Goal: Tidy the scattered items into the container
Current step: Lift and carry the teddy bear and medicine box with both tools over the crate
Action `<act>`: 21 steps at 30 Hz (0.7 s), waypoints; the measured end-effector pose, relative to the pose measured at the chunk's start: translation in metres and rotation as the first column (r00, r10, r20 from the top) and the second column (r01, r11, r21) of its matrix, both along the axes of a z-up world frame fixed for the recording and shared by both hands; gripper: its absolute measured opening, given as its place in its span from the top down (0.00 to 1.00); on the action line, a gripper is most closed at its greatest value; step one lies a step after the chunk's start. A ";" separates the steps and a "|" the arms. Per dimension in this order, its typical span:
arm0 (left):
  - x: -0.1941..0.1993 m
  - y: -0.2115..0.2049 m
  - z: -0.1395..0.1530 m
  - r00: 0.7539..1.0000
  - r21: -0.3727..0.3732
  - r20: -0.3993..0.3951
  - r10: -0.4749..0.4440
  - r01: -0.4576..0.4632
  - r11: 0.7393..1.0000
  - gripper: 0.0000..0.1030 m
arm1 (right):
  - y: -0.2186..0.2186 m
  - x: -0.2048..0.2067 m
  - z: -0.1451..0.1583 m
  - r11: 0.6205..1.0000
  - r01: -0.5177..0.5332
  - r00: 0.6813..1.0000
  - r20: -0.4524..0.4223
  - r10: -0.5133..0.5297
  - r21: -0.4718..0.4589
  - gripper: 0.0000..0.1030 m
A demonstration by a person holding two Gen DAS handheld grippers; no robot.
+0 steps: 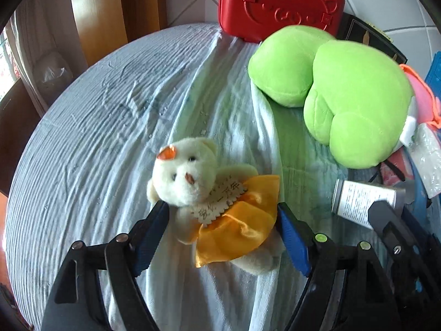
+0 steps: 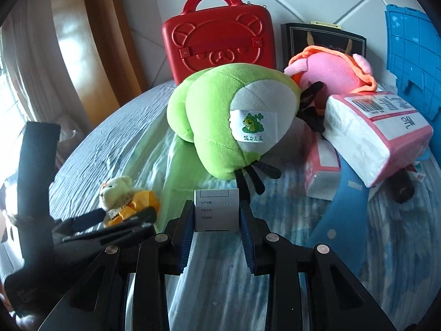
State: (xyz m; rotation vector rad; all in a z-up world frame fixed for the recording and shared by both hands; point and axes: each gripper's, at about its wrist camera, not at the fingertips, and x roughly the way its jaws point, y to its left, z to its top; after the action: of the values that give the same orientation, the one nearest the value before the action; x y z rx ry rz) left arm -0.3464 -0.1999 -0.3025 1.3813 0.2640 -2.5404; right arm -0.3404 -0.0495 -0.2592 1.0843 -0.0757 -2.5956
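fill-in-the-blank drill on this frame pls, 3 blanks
1. The left claw stands open around the small bear, whose skirt is ____.
2. The right claw is shut on a white ____.
3. Behind the green plush stands a ____ case with a bear face.

Missing: orange; tube; red

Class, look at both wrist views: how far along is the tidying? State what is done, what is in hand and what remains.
Done: nothing visibly; whether any item is stored cannot be told.
In hand: the right tool is shut on a white tube; the left tool stands open around the small bear, not gripping it.
Left: the green plush, pink plush and tissue packs lie on the table.
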 end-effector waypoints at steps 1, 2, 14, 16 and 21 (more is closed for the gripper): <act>0.001 0.004 -0.001 1.000 -0.030 -0.016 0.003 -0.003 1.000 0.23 | -0.001 -0.003 -0.002 1.000 -0.004 1.000 -0.004 0.004 -0.004 0.69; 0.002 0.006 -0.001 1.000 -0.038 -0.022 0.003 -0.004 0.999 0.22 | -0.001 -0.006 -0.005 1.000 0.000 1.000 -0.007 0.000 -0.003 0.69; 0.023 0.018 0.008 0.995 -0.030 -0.091 -0.030 0.028 0.999 0.72 | 0.004 -0.009 -0.033 1.000 -0.013 0.996 0.088 0.012 0.013 0.69; 0.025 0.021 0.009 0.996 -0.034 -0.082 -0.037 0.034 0.999 0.73 | 0.003 -0.005 -0.031 1.000 -0.016 0.996 0.085 0.015 0.011 0.69; 0.040 0.025 0.016 0.994 -0.061 -0.095 -0.054 0.048 0.997 0.74 | 0.005 0.009 -0.022 1.000 -0.013 0.998 0.068 0.013 0.002 0.69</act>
State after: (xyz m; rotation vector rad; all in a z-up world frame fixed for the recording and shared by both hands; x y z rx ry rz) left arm -0.3061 -0.1749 -0.2862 1.2621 0.1718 -2.6382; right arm -0.3312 -0.0447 -0.2807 1.1700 -0.0808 -2.5482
